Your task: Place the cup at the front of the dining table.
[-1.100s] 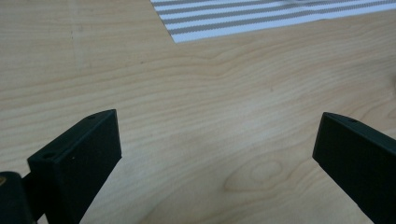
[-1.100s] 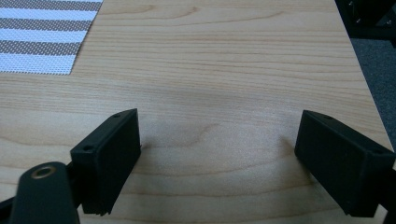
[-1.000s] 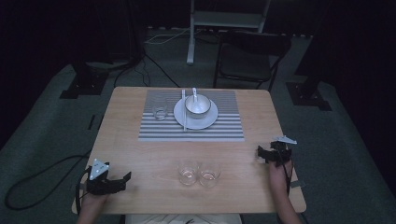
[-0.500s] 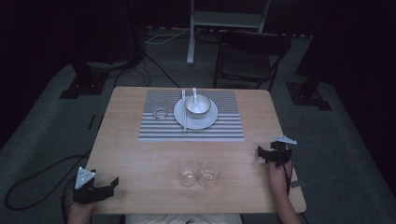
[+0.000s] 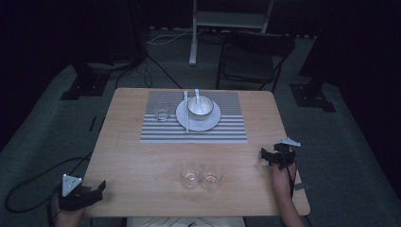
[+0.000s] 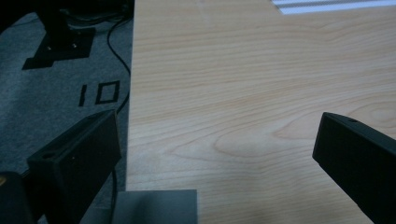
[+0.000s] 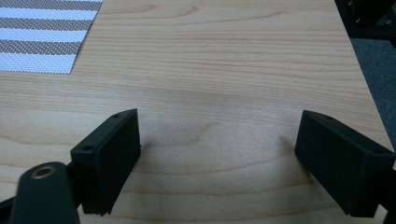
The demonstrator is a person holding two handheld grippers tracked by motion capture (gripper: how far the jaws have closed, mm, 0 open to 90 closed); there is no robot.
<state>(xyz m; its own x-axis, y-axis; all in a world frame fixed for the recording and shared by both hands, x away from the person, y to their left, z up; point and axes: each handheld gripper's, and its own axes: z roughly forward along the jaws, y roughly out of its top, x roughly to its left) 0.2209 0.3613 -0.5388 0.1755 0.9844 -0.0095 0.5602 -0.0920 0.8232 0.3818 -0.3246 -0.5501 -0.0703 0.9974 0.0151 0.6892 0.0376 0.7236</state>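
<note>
High view: wooden table [image 5: 142,156] sits on grey carpet [image 5: 42,137], with dark floor room on all sides and a black chair [image 5: 250,59] past the far edge. Big bare wood stretches along the near half and down both the left and right sides. Striped placemat [image 5: 227,130] lies at far centre, well back from the near edge. On it a white plate [image 5: 210,122] carries a bowl [image 5: 199,107] with a spoon [image 5: 197,93] in it; chopsticks [image 5: 186,113] lie across the plate's left part, and a glass [image 5: 162,112] stands on the mat just left of the plate. Two more glasses [image 5: 201,176] stand side by side, close together, near the near edge at centre, apart from both grippers.

Left gripper [image 5: 97,188] hangs at the near left corner, partly off the table edge over carpet; left gripper view shows the table's left edge running between its jaws, spread wide, holding nothing.

Right gripper [image 5: 265,155] sits over the table's near right part, close to the right edge; right gripper view shows its jaws spread wide over bare wood, nothing between them, mat corner off to the far left.
</note>
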